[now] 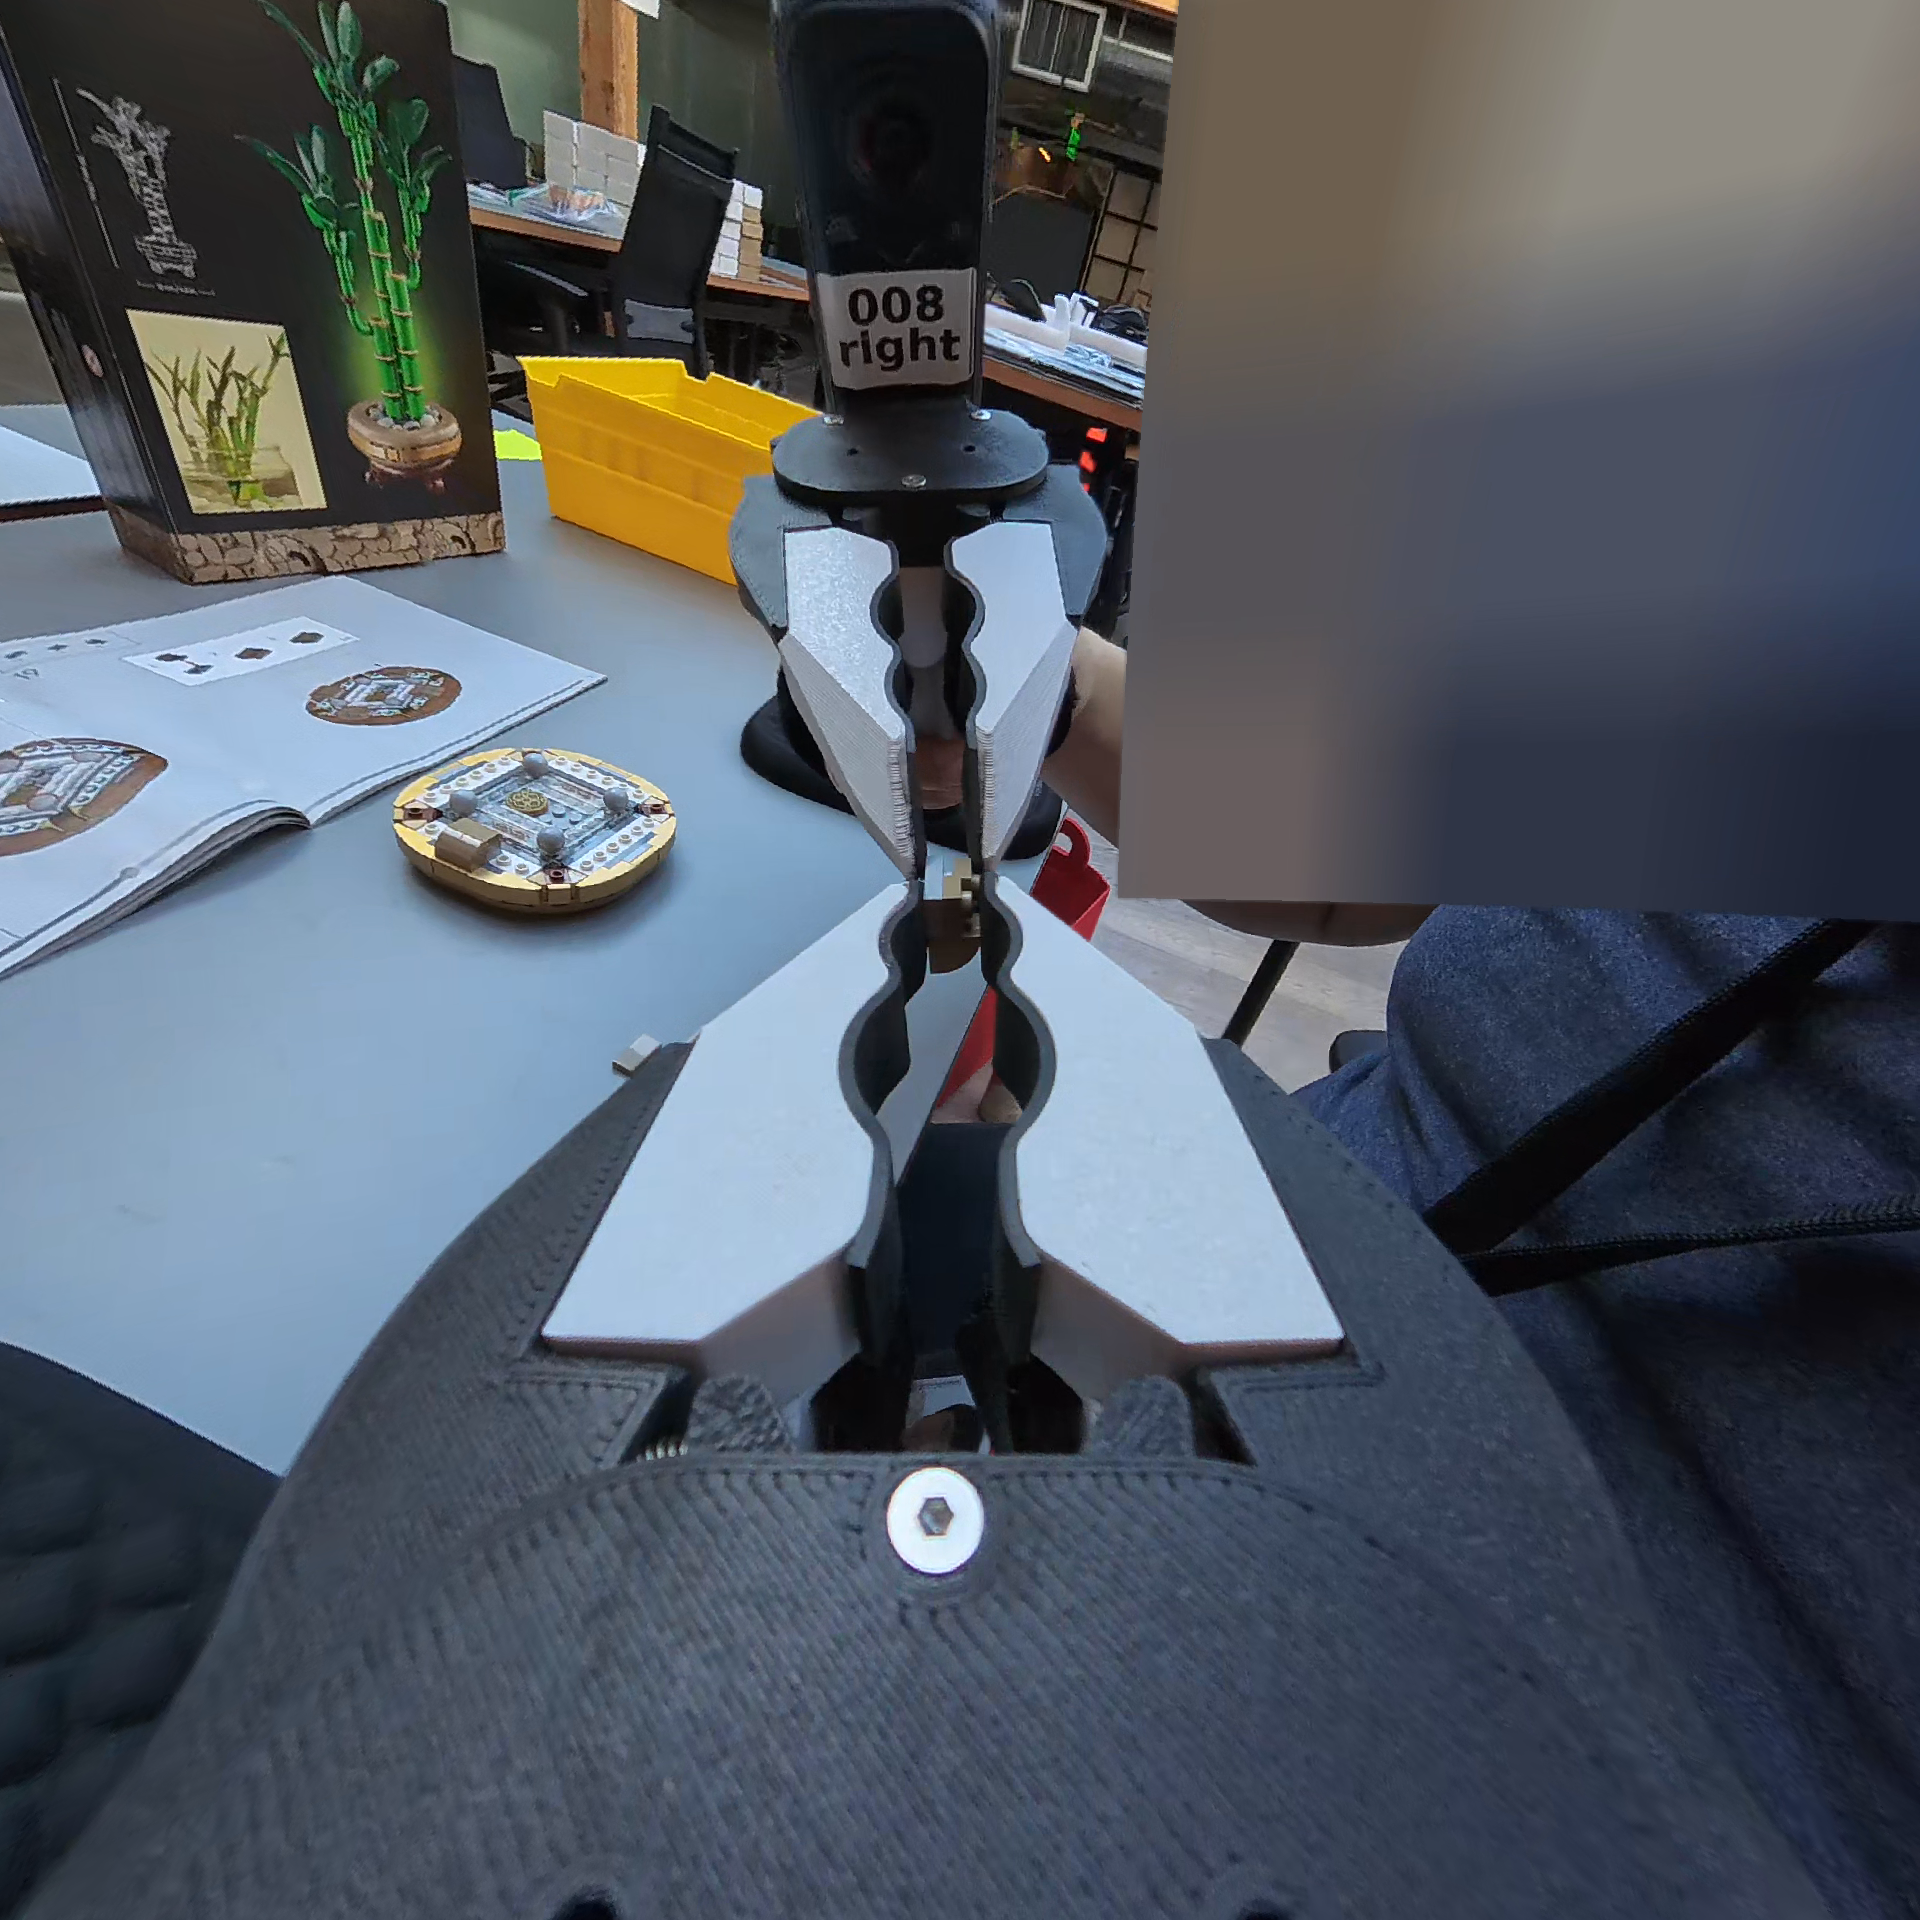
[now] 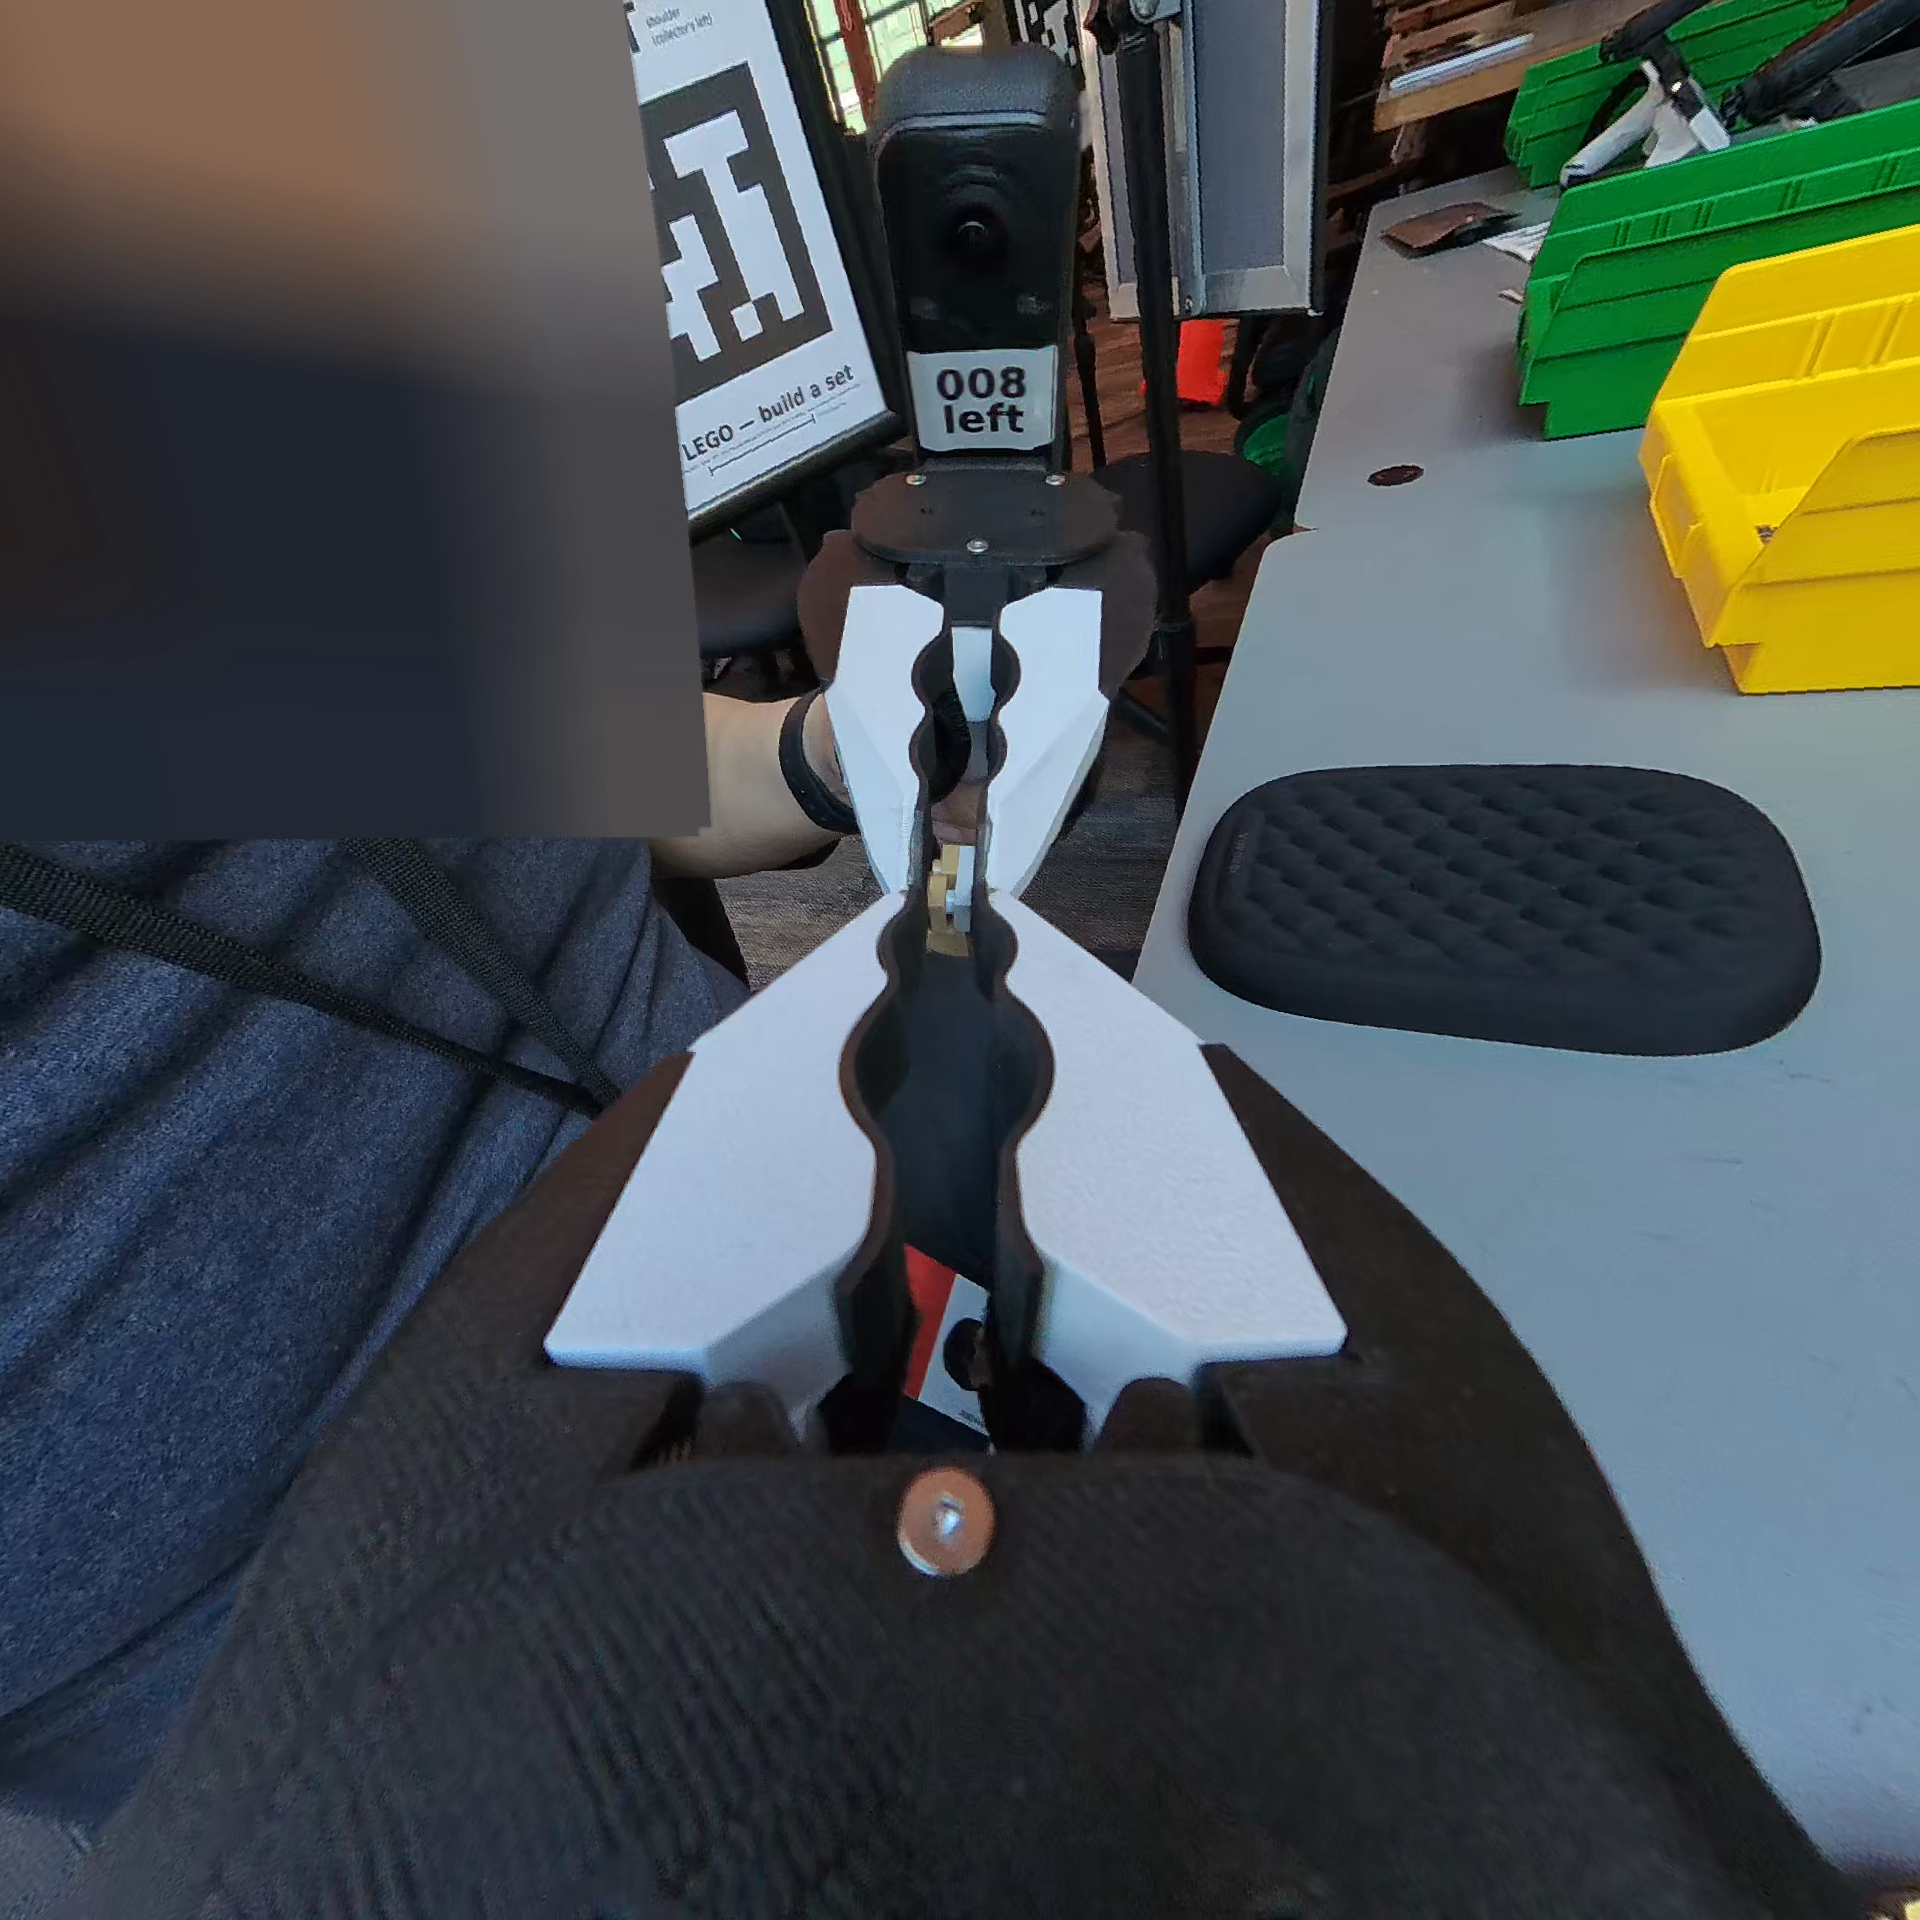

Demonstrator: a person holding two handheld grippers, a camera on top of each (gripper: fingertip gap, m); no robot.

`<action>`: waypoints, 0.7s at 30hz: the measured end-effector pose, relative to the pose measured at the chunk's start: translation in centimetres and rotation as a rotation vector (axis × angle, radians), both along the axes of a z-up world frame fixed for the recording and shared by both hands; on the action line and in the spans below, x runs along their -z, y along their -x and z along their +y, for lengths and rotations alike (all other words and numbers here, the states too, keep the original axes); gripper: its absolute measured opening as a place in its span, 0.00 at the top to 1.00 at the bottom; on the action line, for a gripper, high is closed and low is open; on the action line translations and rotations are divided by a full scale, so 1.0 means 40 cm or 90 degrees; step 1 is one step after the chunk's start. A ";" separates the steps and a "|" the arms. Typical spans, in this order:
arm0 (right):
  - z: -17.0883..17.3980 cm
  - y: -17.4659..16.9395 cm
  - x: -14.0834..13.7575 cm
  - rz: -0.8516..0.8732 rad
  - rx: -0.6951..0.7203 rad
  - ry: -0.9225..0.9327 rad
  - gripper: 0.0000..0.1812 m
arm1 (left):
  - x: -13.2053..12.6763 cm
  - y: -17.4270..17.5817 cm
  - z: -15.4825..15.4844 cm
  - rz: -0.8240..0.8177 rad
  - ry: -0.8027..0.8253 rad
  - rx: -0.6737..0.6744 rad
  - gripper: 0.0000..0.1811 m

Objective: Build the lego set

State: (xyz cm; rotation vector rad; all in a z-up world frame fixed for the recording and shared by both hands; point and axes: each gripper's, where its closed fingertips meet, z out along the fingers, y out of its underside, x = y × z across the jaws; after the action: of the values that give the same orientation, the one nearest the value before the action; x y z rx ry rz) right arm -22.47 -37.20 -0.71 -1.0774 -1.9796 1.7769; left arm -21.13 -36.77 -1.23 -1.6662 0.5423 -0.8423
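Left tongs (image 1: 951,914) | right tongs (image 2: 948,914) | tip-to-tip, both clenched on tan-grey lego piece (image 1: 954,909)

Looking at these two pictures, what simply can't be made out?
- Small tan and grey lego piece: both views, mostly hidden between the grey fingers; shape unclear.
- Yellow plastic bin: left wrist view, contents hidden by its walls.
- Open instruction booklet: left wrist view, cut off by the left edge.
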 end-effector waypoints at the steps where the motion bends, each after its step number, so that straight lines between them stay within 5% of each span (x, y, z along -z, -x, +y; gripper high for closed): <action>1: -0.001 0.000 0.000 -0.001 -0.002 0.002 0.96 | 0.000 0.000 -0.001 0.005 -0.001 -0.001 0.95; 21: -0.002 -0.006 -0.005 0.046 0.015 0.030 0.92 | -0.003 -0.001 -0.001 -0.010 0.013 0.003 0.95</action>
State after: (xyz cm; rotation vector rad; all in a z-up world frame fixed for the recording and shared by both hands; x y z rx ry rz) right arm -22.23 -37.28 -0.50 -1.0314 -1.8845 1.8332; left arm -21.08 -36.82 -1.12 -1.6768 0.5284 -0.8660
